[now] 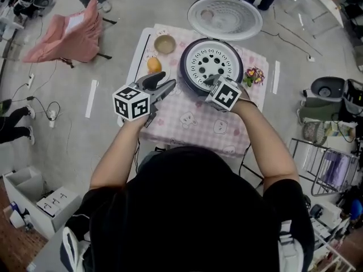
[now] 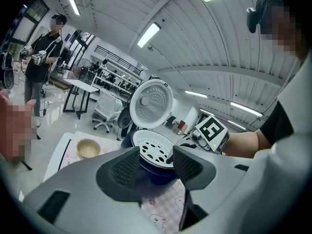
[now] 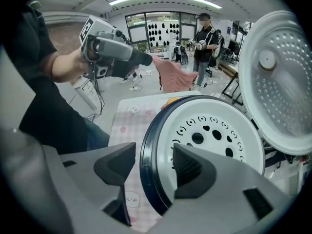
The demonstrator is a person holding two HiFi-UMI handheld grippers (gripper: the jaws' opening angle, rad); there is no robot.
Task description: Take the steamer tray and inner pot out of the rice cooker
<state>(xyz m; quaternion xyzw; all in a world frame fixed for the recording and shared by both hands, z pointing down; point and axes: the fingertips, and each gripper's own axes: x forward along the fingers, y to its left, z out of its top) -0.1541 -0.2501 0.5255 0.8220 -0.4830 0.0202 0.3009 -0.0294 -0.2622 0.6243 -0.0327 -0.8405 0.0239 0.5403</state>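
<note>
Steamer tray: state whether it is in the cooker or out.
In: the steamer tray sits inside the rice cooker's dark rim, not yet lifted.

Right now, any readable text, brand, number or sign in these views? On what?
None readable.
Left cube, right cube: black-and-white square patterns only, no characters.
Tablecloth: cartoon prints, no words.
Rice cooker, steamer tray: no label shows.
Wall panel, right gripper view: dark shapes, too small to read.
</note>
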